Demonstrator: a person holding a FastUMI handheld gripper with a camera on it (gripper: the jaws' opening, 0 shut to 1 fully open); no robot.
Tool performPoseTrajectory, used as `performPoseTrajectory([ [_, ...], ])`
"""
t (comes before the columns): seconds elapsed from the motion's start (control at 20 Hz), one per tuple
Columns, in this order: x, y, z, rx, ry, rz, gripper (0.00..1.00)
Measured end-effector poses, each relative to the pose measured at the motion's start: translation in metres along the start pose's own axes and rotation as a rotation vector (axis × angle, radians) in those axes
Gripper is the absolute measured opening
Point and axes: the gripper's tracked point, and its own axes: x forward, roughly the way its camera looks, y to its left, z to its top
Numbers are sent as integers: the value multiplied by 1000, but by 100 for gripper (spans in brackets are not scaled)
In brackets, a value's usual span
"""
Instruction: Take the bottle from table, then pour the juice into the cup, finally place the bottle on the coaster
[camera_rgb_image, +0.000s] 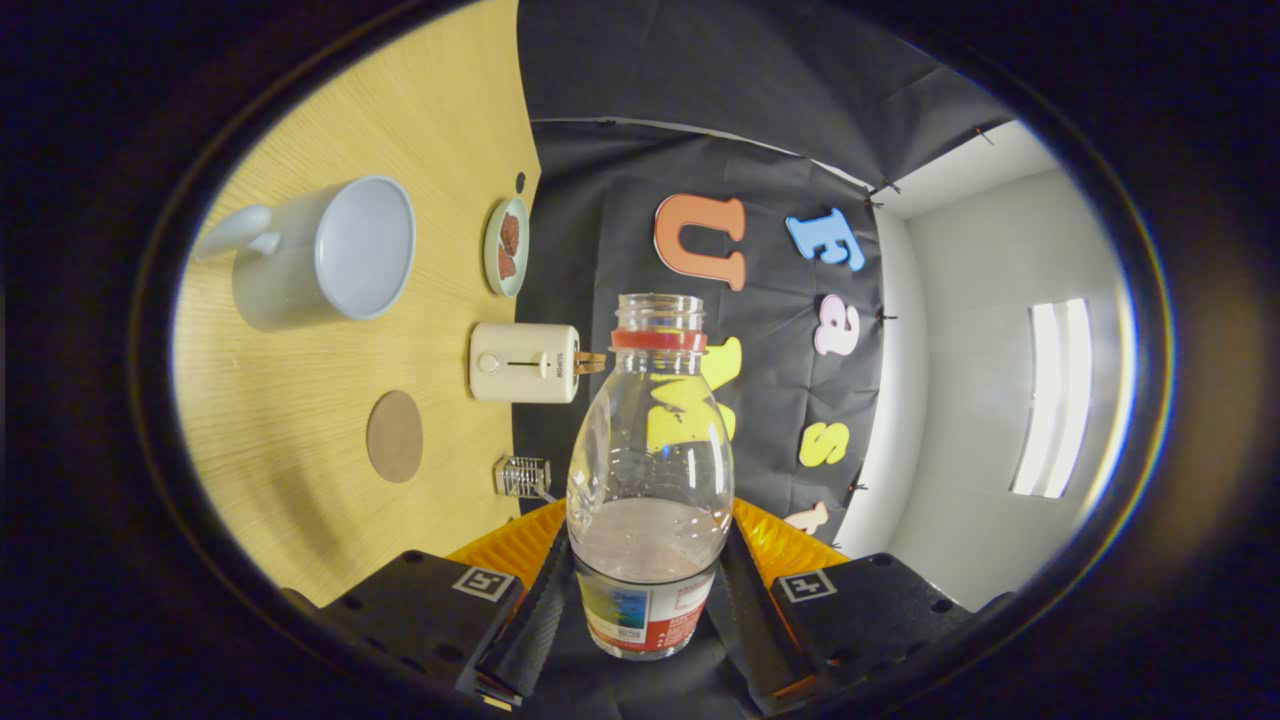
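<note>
My gripper (648, 565) is shut on a clear plastic bottle (650, 440), both fingers pressing its labelled lower part. The bottle has a red neck ring and no cap, and its open mouth points away from me. Pale pinkish juice (648, 540) sits in the part nearest the fingers. The view is rolled, so the wooden table (300, 420) stands to the left of the bottle. A white cup (330, 250) with a handle is on it, far to the left beyond the fingers, its opening towards the bottle's side. A round brown coaster (394, 436) lies nearer, left of the bottle.
A cream toaster (525, 362) stands at the table's far edge between cup and bottle. A small plate (506, 246) with reddish pieces is beyond it. A small clear ribbed object (522, 476) sits near the coaster. Black cloth wall and a white wall lie behind.
</note>
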Motion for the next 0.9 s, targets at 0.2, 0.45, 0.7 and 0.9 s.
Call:
performPoseTrajectory([
  [0.2,-1,3,0,-45,0,9,81],
  [0.45,9,4,3,-94,-10,13,81],
  [0.7,10,7,11,-140,-22,13,81],
  [0.9,8,9,15,-165,-32,8,81],
])
